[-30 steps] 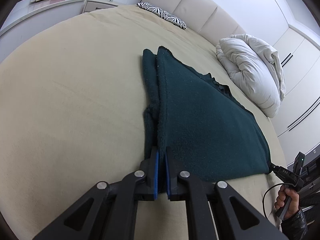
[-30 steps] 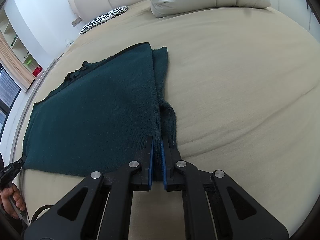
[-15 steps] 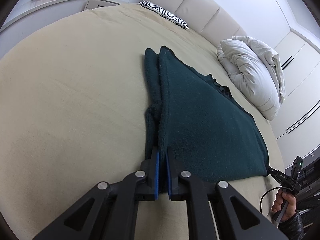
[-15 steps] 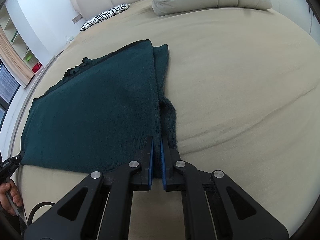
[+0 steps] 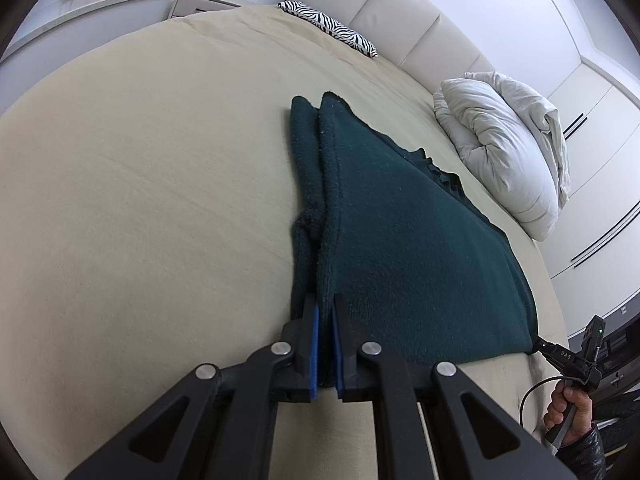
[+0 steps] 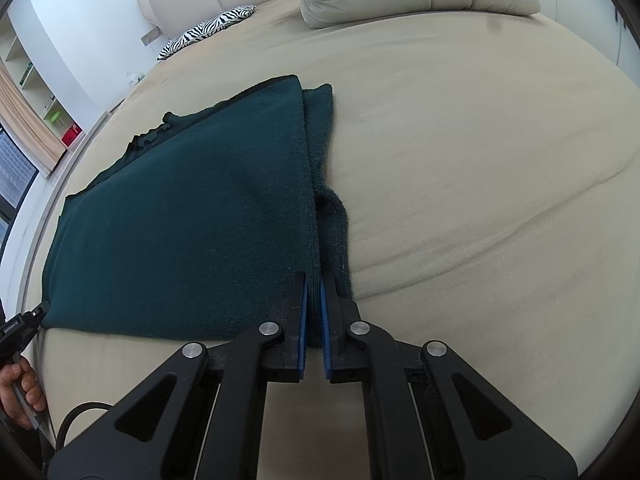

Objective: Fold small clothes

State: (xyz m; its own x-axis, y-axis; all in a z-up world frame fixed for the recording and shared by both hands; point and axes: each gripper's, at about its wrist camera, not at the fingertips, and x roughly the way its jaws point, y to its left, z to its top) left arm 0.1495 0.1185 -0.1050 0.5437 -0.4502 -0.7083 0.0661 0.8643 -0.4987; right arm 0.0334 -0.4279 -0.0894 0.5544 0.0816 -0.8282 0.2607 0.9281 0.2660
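A dark green knit sweater (image 5: 400, 240) lies flat on the beige bed, its sleeves folded in along both sides; it also shows in the right wrist view (image 6: 192, 232). My left gripper (image 5: 325, 312) is shut on the sweater's near left hem corner. My right gripper (image 6: 314, 284) is shut on the near right hem corner. Each gripper shows small in the other's view, at the opposite corner: the right gripper (image 5: 560, 354) and the left gripper (image 6: 20, 326).
The beige bedspread (image 5: 140, 200) spreads wide on all sides. A white duvet bundle (image 5: 508, 148) lies beyond the sweater by the headboard (image 5: 400, 12). A zebra-print cushion (image 5: 332, 28) sits at the far end. White wardrobes (image 5: 592, 184) stand at the right.
Both grippers keep their hold on the hem corners. The views have shifted slightly, as the hem is drawn a little taut and lifted; the sweater otherwise lies as before.
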